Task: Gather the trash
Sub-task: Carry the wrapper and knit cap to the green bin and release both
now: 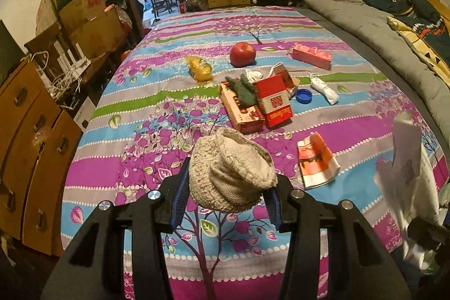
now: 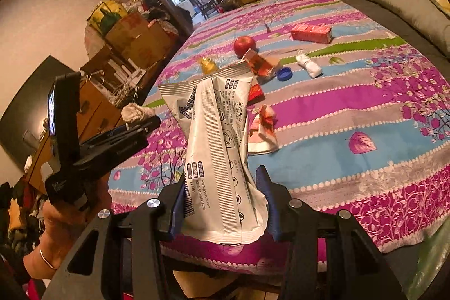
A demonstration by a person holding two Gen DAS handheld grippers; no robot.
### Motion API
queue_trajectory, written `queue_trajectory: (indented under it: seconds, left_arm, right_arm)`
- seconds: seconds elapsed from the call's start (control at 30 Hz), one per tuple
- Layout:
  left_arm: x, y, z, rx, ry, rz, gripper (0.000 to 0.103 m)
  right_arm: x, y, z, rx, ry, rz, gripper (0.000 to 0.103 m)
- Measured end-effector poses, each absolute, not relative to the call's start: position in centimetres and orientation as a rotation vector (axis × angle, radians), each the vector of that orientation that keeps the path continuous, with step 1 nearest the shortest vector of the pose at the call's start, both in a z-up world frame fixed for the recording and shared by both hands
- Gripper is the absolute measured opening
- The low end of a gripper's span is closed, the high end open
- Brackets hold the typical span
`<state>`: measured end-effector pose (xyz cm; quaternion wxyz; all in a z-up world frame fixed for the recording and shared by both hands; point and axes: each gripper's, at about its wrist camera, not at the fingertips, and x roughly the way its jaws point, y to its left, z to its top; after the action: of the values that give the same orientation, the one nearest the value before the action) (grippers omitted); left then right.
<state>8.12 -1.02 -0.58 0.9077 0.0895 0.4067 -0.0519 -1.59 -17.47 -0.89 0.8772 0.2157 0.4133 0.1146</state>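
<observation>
My left gripper [image 1: 229, 184] is shut on a beige knitted sock [image 1: 230, 170] and holds it above the near part of the bed; it also shows in the right wrist view [image 2: 135, 111]. My right gripper [image 2: 222, 187] is shut on a white printed plastic wrapper [image 2: 216, 137], which stands up between the pads; it shows blurred in the left wrist view [image 1: 407, 167]. On the bed lie a crumpled red-and-white wrapper [image 1: 316, 160], red cartons [image 1: 258, 100], a blue bottle cap [image 1: 303, 96], a rolled white tissue [image 1: 323, 89] and a pink box [image 1: 310, 56].
A red apple [image 1: 242, 54] and a yellow bagged item [image 1: 199, 69] lie mid-bed on the floral sheet [image 1: 140, 159]. A grey quilt [image 1: 379, 27] runs along the right. Wooden drawers [image 1: 31, 148] and cardboard boxes [image 1: 90, 24] stand at the left.
</observation>
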Motion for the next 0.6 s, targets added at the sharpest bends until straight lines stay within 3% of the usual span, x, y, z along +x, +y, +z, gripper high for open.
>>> queue_trajectory:
  seconds: [0.6]
  left_arm:
    - [6.9,-11.6,4.9,0.271,0.691,-0.291,0.045]
  right_arm:
    - [-7.4,-30.3,4.8,0.514,0.638,-0.035,0.048]
